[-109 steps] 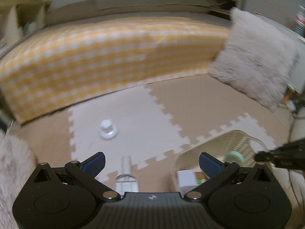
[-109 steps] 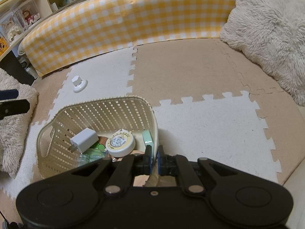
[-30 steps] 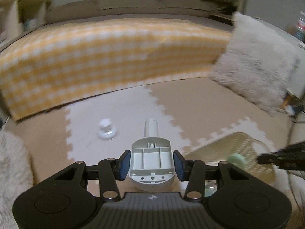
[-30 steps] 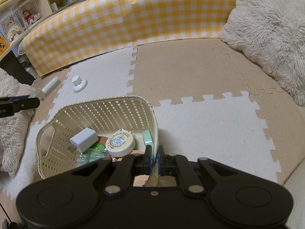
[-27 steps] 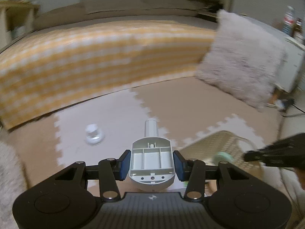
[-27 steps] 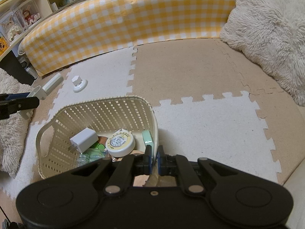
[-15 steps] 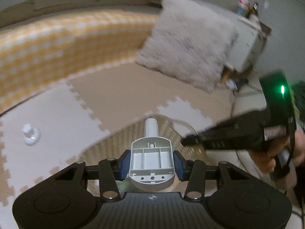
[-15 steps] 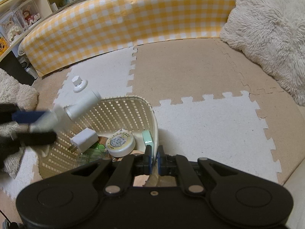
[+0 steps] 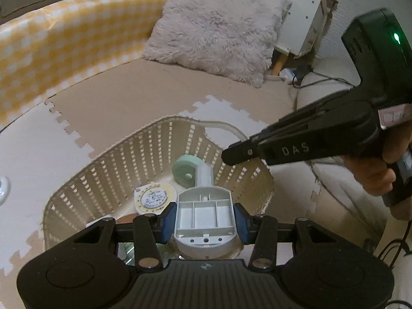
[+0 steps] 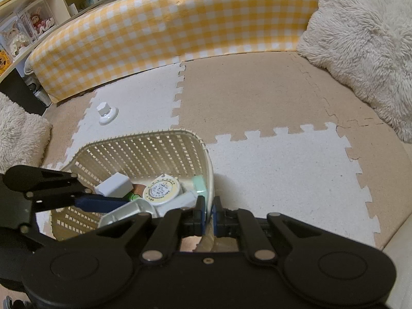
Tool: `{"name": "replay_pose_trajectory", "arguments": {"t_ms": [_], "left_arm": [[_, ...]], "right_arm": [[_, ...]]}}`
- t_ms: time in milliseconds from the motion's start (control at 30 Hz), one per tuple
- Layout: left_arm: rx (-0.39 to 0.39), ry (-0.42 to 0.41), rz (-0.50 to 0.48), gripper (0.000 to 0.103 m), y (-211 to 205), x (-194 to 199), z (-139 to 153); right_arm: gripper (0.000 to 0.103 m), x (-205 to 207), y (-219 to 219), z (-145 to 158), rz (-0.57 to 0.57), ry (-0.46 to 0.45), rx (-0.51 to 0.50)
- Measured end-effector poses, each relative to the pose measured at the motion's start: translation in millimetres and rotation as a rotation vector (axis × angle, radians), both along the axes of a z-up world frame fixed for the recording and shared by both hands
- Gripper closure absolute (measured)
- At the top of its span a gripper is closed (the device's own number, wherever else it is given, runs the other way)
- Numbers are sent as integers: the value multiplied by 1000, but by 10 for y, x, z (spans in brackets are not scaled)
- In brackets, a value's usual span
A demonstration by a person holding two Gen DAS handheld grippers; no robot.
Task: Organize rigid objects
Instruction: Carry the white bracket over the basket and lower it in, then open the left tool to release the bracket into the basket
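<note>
My left gripper (image 9: 204, 219) is shut on a grey-white plastic holder (image 9: 204, 215) with a round stem, tilted down over the cream lattice basket (image 9: 116, 170). Inside the basket lie a mint round case (image 9: 184, 171), a yellow-rimmed disc (image 9: 154, 197) and a white charger (image 10: 114, 184). My right gripper (image 10: 209, 213) is shut on the basket's near rim (image 10: 209, 170). In the right wrist view the left gripper's blue finger (image 10: 103, 203) and the holder (image 10: 128, 212) reach in from the left. A white knob (image 10: 106, 113) sits on the mat beyond the basket.
Foam puzzle mats (image 10: 270, 167) cover the floor. A yellow checked cushion (image 10: 167, 31) runs along the back, with a shaggy pillow (image 10: 360, 46) at the right and another (image 10: 18, 128) at the left. A white cabinet (image 9: 301, 18) and cables stand past the mats.
My left gripper closed on the holder, then swung right and down from above the white mat to above the basket's inside. The right gripper has kept still on the rim.
</note>
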State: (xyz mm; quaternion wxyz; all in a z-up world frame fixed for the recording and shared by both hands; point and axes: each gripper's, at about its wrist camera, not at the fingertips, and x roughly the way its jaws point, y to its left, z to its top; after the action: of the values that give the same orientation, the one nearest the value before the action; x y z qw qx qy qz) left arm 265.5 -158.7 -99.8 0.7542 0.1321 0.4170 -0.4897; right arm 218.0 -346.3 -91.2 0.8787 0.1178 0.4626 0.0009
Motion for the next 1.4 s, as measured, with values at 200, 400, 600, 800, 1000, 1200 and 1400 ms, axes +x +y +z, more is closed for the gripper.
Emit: {"name": "replay_pose_trajectory", "arguments": {"t_ms": [200, 400, 600, 800, 1000, 1200, 1400], "left_arm": [[-31, 74, 81, 46, 55, 125, -4], [10, 70, 104, 46, 97, 160, 68], [27, 74, 94, 45, 77, 127, 136], [32, 63, 100, 35, 69, 93, 275], [42, 37, 111, 20, 80, 56, 408], [57, 14, 140, 6, 128, 62, 513], [55, -20, 200, 0, 234, 136, 624]], "right_arm": [[97, -5, -5, -6, -1, -1, 4], [97, -4, -4, -6, 0, -1, 3], [97, -5, -4, -7, 0, -1, 4], [97, -4, -4, -7, 0, -1, 3], [97, -3, -6, -6, 0, -1, 3], [97, -3, -6, -6, 0, -1, 4], [97, -3, -6, -5, 0, -1, 3]]}}
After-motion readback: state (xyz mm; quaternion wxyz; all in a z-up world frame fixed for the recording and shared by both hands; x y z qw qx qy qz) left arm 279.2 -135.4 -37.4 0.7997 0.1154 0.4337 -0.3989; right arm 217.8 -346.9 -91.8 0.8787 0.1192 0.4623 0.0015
